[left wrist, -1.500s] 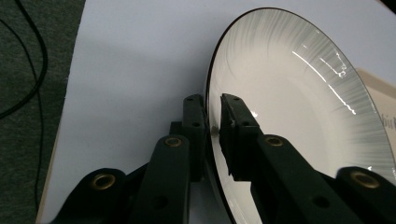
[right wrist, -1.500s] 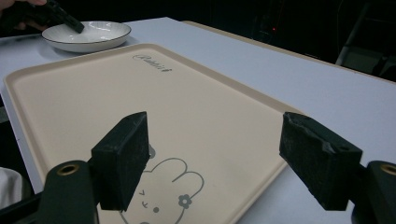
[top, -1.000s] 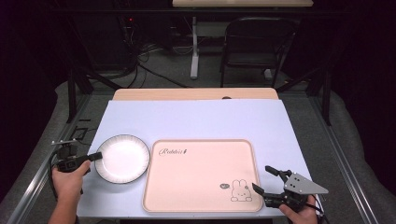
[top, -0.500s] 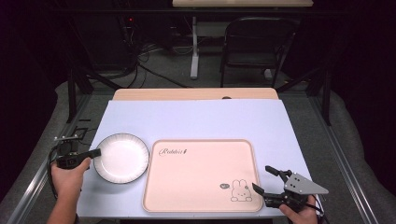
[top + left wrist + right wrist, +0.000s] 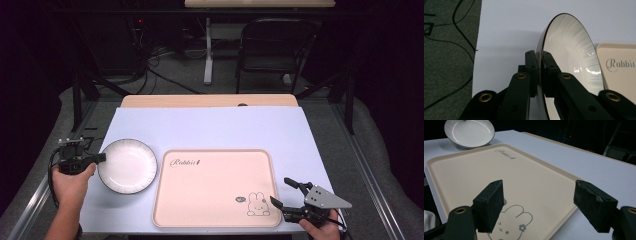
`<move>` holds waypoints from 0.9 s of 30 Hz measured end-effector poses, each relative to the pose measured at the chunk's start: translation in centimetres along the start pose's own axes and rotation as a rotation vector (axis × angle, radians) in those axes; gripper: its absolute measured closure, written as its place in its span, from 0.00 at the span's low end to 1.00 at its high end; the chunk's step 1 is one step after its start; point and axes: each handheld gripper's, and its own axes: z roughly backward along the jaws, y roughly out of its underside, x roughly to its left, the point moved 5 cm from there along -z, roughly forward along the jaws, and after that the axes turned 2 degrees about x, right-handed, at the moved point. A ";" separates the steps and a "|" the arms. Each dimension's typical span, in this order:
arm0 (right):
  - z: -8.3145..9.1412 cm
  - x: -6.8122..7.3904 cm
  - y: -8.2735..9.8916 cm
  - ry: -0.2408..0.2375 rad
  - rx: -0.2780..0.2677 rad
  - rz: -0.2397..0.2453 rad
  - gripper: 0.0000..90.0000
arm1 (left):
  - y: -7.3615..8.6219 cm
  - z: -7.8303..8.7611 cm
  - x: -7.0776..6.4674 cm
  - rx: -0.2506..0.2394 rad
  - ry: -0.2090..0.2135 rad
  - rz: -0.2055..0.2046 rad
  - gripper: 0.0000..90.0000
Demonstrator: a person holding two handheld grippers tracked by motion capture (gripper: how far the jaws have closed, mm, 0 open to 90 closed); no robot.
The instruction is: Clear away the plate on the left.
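While the left gripper (image 5: 97,158) clamps the rim of the white plate (image 5: 127,165) just left of the rabbit tray (image 5: 215,187), the right gripper (image 5: 290,196) waits spread wide at the tray's right corner; lifting the plate onto the tray looks next

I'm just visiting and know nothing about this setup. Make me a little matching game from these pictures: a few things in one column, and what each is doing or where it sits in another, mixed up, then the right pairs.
Things:
1. plate
2. tray
3. left gripper
4. right gripper

States or places:
A. jaws wide open, holding nothing, by the tray's rabbit corner
B. white with a dark rim, left of the tray
C. shut on the plate's rim
D. beige, with a rabbit drawing and the word Rabbit

Pairs: 1-B, 2-D, 3-C, 4-A
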 end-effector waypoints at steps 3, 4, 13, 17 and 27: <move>0.0 0.0 0.0 -0.002 0.004 -0.005 0.26 | -0.6 0.7 -0.1 -0.015 -0.001 -0.004 0.95; 0.0 0.0 0.0 0.000 0.004 -0.001 0.26 | -0.7 0.9 -0.1 -0.015 -0.003 -0.005 0.95; 0.0 0.0 0.0 0.000 0.002 -0.002 0.26 | -1.7 2.3 -0.3 -0.033 -0.022 -0.025 0.95; 0.0 0.0 0.0 0.000 0.004 0.000 0.26 | -2.0 2.7 -0.5 -0.036 -0.027 -0.038 0.95; 0.0 0.0 0.0 0.000 0.004 -0.001 0.26 | -2.8 3.4 -1.5 -0.039 -0.017 -0.065 0.94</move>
